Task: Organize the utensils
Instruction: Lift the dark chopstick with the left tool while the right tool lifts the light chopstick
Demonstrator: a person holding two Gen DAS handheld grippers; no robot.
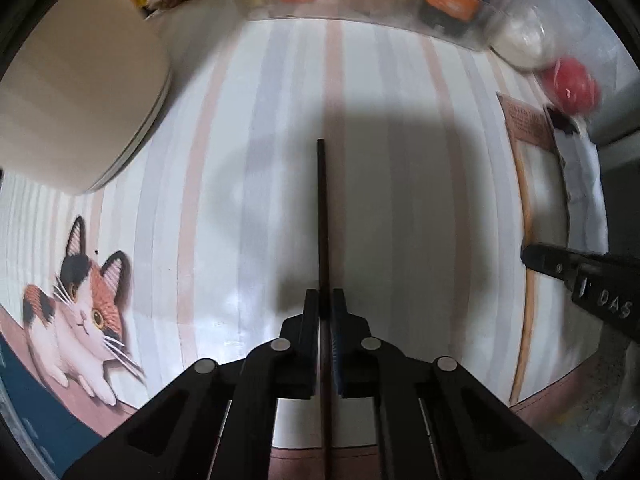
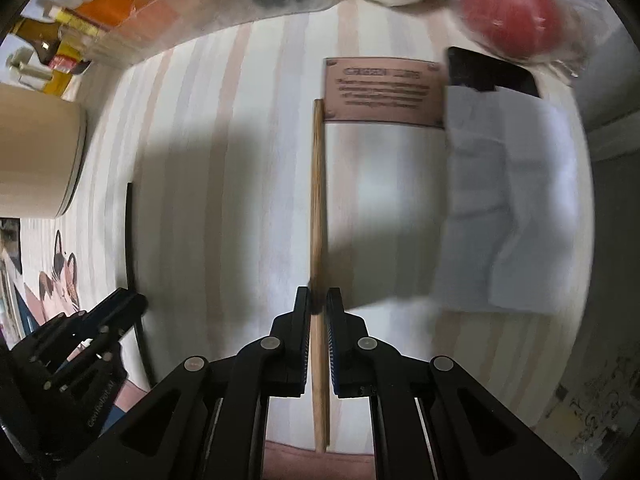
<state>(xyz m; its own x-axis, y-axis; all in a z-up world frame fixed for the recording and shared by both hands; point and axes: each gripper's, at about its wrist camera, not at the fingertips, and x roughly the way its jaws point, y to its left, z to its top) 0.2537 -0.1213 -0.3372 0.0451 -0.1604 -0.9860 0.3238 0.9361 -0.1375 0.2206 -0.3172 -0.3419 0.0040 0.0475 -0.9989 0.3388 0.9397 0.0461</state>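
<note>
Chopsticks lie on the striped mat [image 1: 400, 80]: the left gripper [image 1: 325, 300] pinches the dark chopstick [image 1: 322, 208] right of the beige canister [image 1: 76, 92]; the right gripper [image 2: 318, 298] grips the wooden chopstick [image 2: 318, 200] farther right

- tablecloth [image 1: 280, 120]: white with pale grey and pink stripes, calico cat print [image 1: 80, 312] in white, black, orange
- left gripper [image 1: 325, 300]: black, holds dark brown chopstick [image 1: 322, 208]
- right gripper [image 2: 318, 300]: black, blue pad edges, holds light tan wooden chopstick [image 2: 318, 200]
- canister [image 1: 76, 100]: beige
- ball [image 2: 508, 12]: red, blurred
- printed plaque [image 2: 384, 92]: pinkish brown, dark text
- paper [image 2: 508, 208]: white
</note>
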